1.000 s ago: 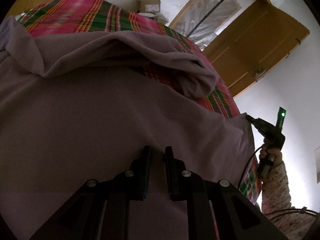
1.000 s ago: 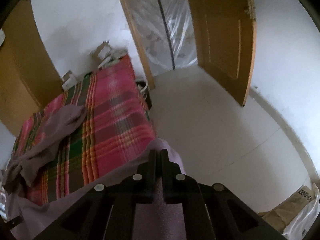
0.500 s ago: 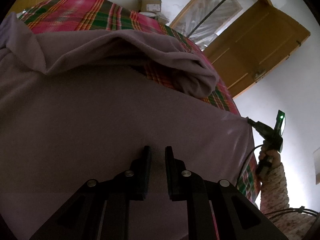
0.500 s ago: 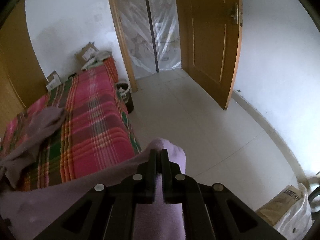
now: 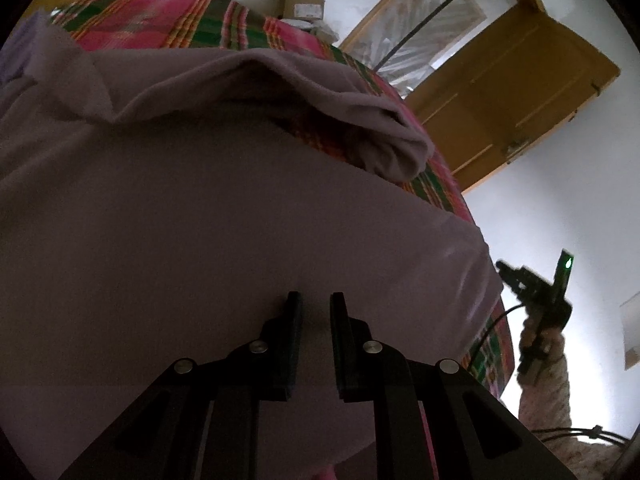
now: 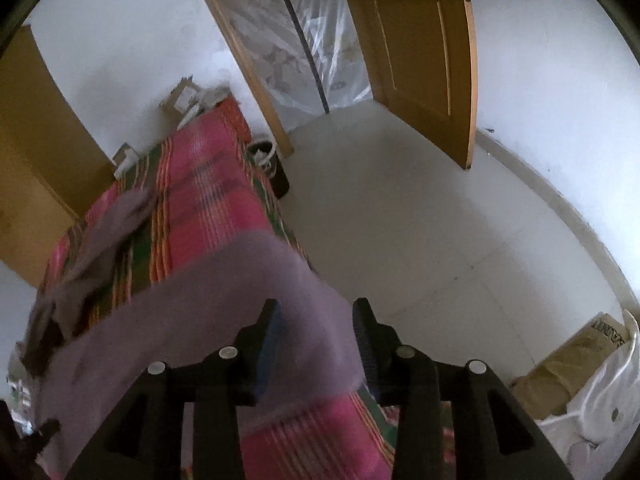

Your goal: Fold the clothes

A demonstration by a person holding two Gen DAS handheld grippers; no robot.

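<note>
We see a mauve garment [image 5: 224, 216] of soft, matte knit spread over a bed with a pink, green and orange plaid blanket [image 6: 208, 200]. It fills most of the left wrist view, smooth near us and bunched into a rolled fold further off. In the right wrist view its near edge is motion-blurred, so its outline is hard to read, and a sleeve-like strip trails toward the bed's far end.

Our left gripper [image 5: 316, 304] has its black fingers drawn narrow with a slim gap; cloth lies behind them, but we cannot tell whether any is pinched — the area is dark. Our right gripper [image 6: 316, 312] is spread wide, the garment's edge lying between the fingers without either touching it. In the left wrist view it appears beside the bed's corner, held in a hand [image 5: 538, 340] with a patterned sleeve.

To the right of the bed lies bare pale floor [image 6: 420, 216] and an open wooden door [image 6: 420, 48].
</note>
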